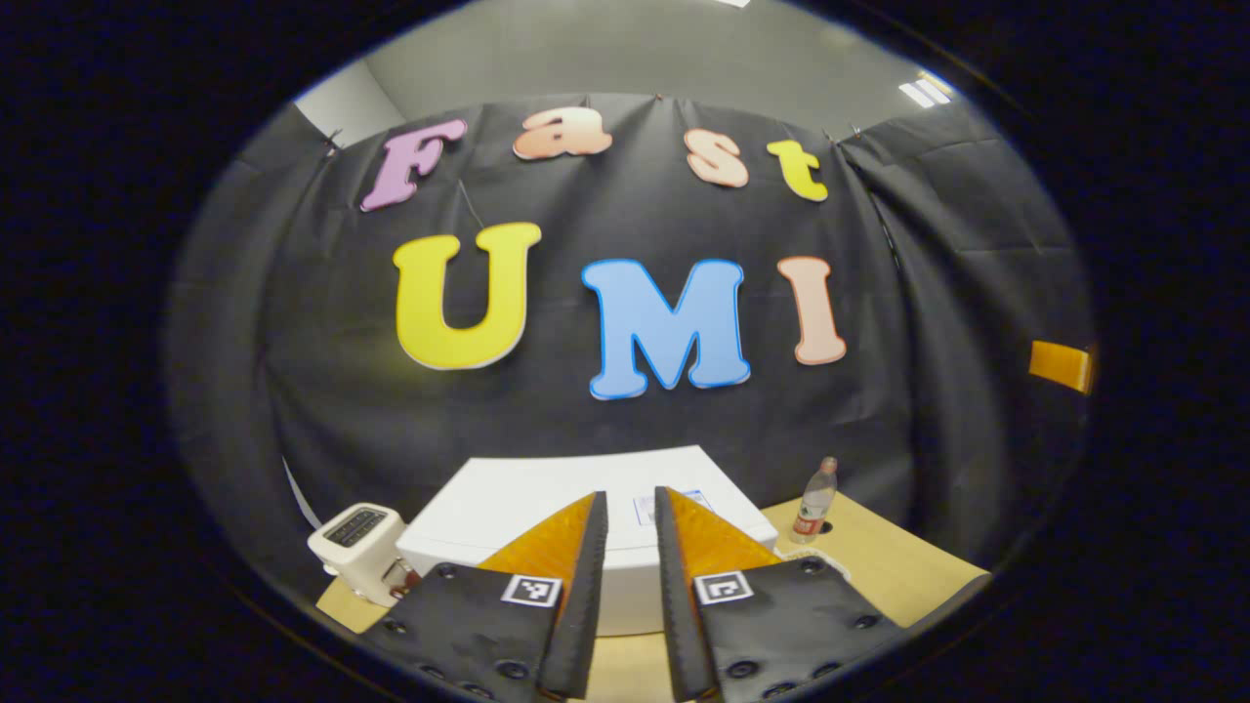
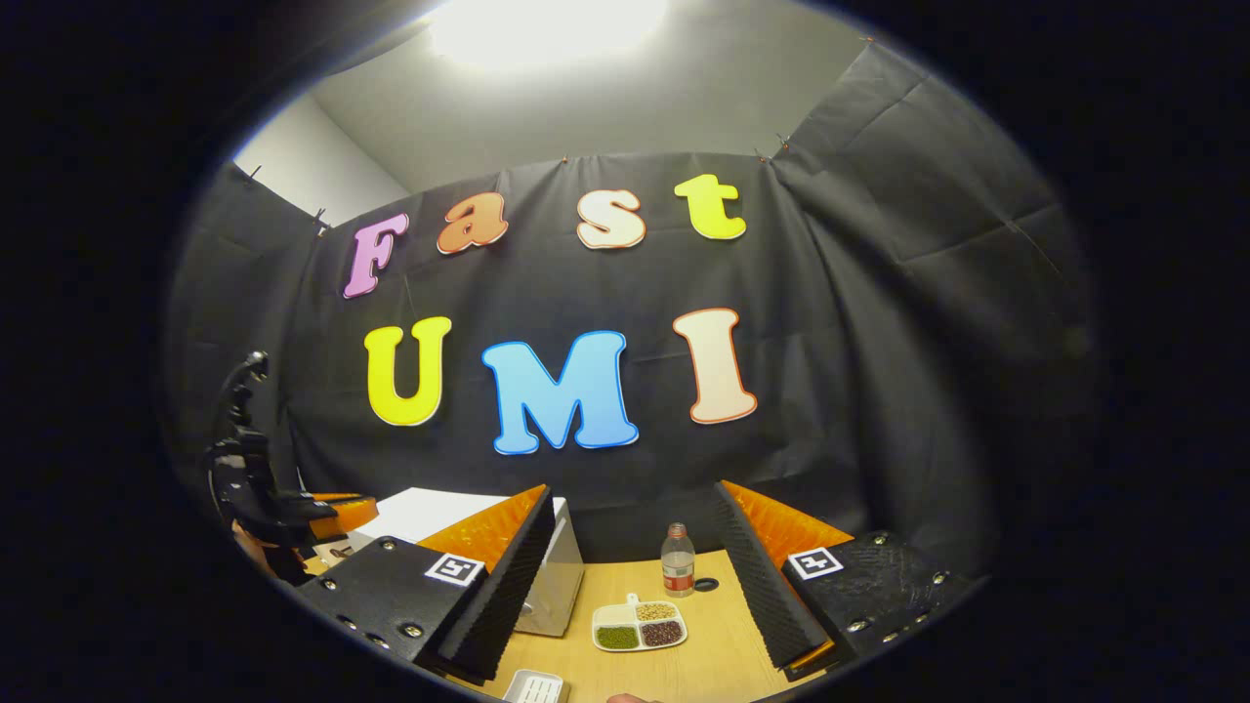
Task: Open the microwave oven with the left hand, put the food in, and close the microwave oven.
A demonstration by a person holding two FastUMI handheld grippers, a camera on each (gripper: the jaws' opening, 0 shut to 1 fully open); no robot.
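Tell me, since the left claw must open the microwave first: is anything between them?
Nothing visible. The left claw points straight at the white microwave; the toaster and the bottle stand off to either side.

Black cloth (image 2: 879,322) is hanging as the booth's wall on three sides, creasing at the corners and clipped along its top edge. Above it, a pale grey ceiling (image 1: 625,49) is showing, with a white wall section (image 2: 303,166) rising at the left corner. A ceiling light (image 2: 547,24) is glaring overhead in the right gripper view; a smaller fixture (image 1: 926,90), possibly a panel light, is glowing at upper right in the left gripper view. A light wooden table (image 2: 713,605) is standing against the cloth.
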